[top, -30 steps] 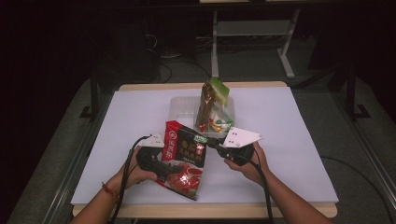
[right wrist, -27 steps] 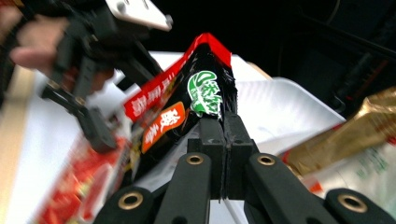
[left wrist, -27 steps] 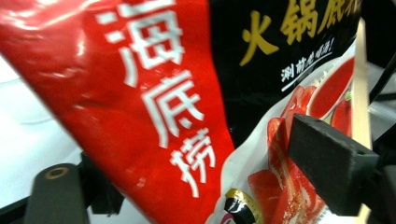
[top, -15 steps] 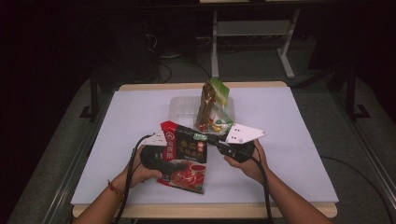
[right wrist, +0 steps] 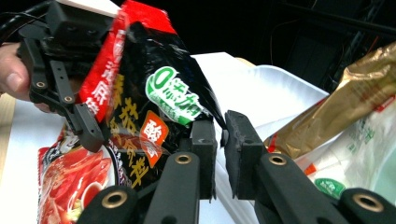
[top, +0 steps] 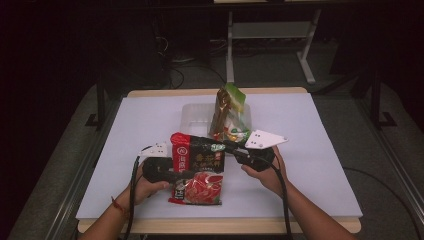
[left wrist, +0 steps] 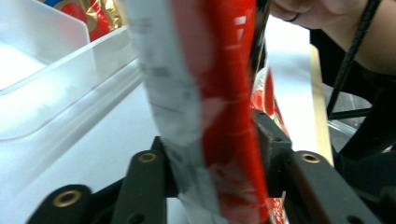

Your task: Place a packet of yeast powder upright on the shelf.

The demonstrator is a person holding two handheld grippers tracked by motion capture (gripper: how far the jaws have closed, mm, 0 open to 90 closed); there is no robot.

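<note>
While the red-and-black soup-base pouch (top: 196,167) hangs above the near part of the desk (top: 320,175), between the two hands and just in front of the clear tray (top: 192,114), it should be treated as a soft, light and glossy item. The film is likely to buckle under its own weight and to slip on a smooth face. Take hold at the flat sealed margins, not across the bulging middle, where the contents would shift.

Left gripper (top: 175,175): in the left gripper view, the fingers (left wrist: 147,184) stand at a narrow gap with the pouch's left edge between them. They have just been closing on it, and the pads press the film from both sides.

Right gripper (top: 229,148): in the right gripper view, the fingers (right wrist: 243,154) are nearly together, pinching the thin right edge of the pouch at the pads. They have just been opening slightly, yet the film is pinched there.

A second, gold-and-green pouch (top: 227,117) stands upright in the tray, well clear of both grips. Judged from this, the pouch is supported at two opposite edges.
</note>
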